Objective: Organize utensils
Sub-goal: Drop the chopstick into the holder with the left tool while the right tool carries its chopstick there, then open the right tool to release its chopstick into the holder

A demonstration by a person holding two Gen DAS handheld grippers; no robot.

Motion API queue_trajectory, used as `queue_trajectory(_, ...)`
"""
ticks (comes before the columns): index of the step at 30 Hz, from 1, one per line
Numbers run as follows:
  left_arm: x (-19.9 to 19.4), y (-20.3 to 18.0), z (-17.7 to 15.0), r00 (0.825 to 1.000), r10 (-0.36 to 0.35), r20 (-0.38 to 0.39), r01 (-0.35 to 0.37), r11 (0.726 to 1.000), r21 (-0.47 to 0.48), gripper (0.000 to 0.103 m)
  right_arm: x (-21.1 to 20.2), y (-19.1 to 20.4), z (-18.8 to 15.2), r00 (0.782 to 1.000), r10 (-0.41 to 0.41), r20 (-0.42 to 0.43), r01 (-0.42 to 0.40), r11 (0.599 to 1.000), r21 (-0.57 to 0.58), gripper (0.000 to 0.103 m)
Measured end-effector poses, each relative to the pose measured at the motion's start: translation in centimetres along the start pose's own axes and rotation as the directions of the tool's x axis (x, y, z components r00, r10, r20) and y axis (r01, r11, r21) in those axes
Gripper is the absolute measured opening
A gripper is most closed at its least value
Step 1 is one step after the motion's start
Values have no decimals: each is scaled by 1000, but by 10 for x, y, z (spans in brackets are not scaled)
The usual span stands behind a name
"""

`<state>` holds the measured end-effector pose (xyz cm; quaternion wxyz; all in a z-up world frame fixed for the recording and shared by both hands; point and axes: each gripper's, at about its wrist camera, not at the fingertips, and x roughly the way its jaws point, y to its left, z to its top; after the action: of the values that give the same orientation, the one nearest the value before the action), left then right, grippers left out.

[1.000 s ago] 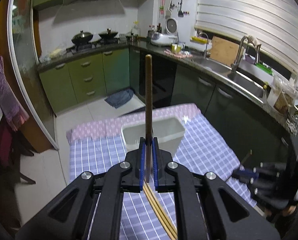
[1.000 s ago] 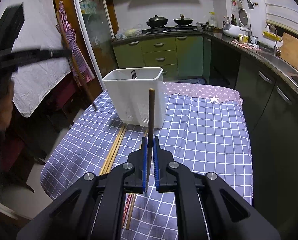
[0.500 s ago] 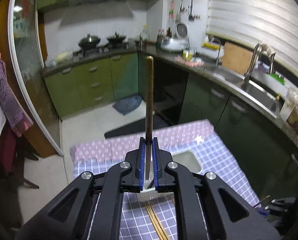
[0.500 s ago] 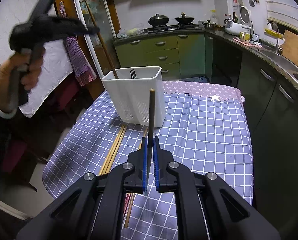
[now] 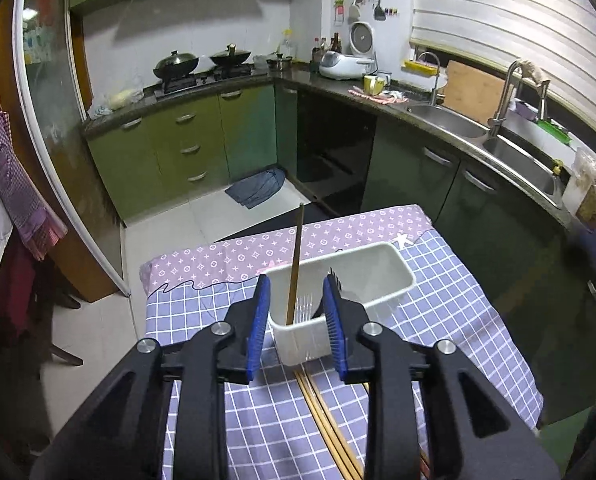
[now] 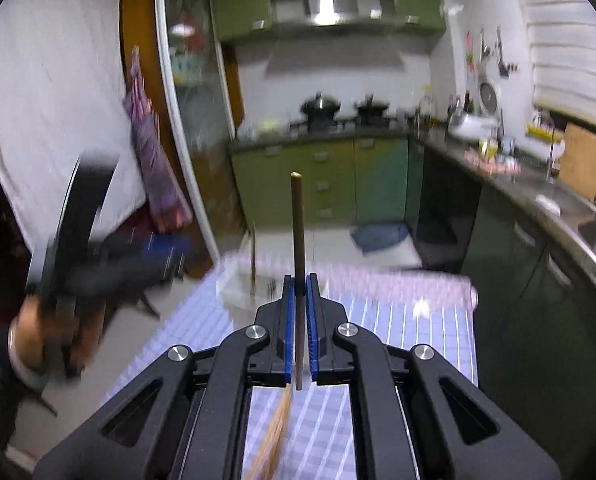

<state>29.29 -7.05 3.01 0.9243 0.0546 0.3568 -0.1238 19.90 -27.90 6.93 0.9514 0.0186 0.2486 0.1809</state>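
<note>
My left gripper (image 5: 297, 320) stands released, jaws spread wide with nothing between the blue pads; just below it loose chopsticks (image 5: 326, 412) lie on the checked tablecloth (image 5: 450, 320); directly ahead sits the white utensil holder (image 5: 382, 276), one dark chopstick (image 5: 296, 264) standing upright in its near-left corner beside fork tines (image 5: 304, 306); my right gripper (image 6: 298, 320) is clenched on a second dark chopstick (image 6: 297, 220), held vertical; beyond it the holder appears blurred.

Left black two-finger gripper with blue pads (image 5: 297, 316) hangs wide open, jaws spread. Right black blue-padded gripper (image 6: 299, 316) points forward, jaws clamped tight.
</note>
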Motion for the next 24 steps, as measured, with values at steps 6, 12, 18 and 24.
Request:
queue_trajectory(6,-24,4,-20,1000,-20,-16,20,1000,-9,34,35,-1,52,995,-26,92,23,999,38,7)
queue_trajectory(12,-32,2,-40,998,-40,-46,40,999,-1,34,102,-2,45,997,-58,-41,59,997,44,7)
queue_trajectory(18,-14,-4,-58,989,-60,-134,58,998,-18,34,139,1,24,986,-61,-153,64,998,16,7)
queue_trajectory(24,21,-4,-82,963,-68,-259,57,997,-51,34,117,4,20,991,-48,-122,49,999,3,17)
